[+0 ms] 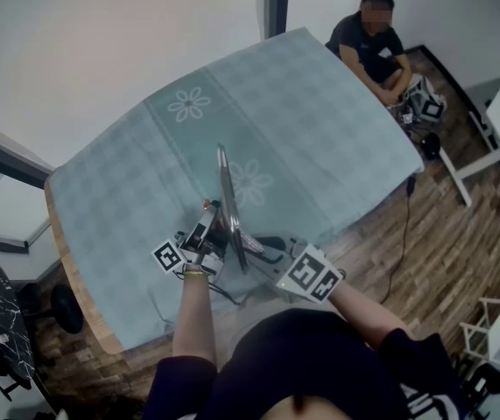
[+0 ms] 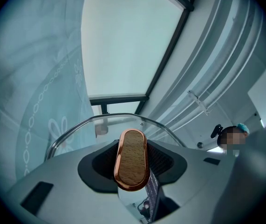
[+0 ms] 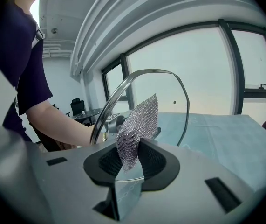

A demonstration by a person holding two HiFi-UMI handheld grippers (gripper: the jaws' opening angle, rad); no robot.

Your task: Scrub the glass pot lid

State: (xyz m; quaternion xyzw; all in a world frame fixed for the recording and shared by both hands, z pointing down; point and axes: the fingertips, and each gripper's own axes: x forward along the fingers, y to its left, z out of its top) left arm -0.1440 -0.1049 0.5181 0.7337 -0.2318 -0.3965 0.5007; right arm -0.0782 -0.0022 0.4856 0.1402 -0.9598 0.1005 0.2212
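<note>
The glass pot lid point(image 1: 229, 201) stands on edge above the near part of the table, its steel rim point(image 2: 105, 118) arching over the left jaws. My left gripper point(image 2: 132, 172) is shut on the lid's wood-and-copper handle point(image 2: 132, 158). In the head view it sits left of the lid point(image 1: 204, 235). My right gripper point(image 3: 129, 166) is shut on a silver mesh scrubber point(image 3: 138, 126), whose upper part lies by the lid's glass point(image 3: 157, 96) on the side away from the handle. Whether it presses on the glass I cannot tell. In the head view the right gripper point(image 1: 265, 250) is just right of the lid.
A teal checked cloth with flower prints covers the table point(image 1: 302, 103), whose wooden edge point(image 1: 74, 278) runs at the left. A person point(image 1: 369, 44) sits at the far right corner with another marker cube point(image 1: 426, 103). A black stool point(image 1: 4, 315) stands left, a white rack point(image 1: 493, 329) right.
</note>
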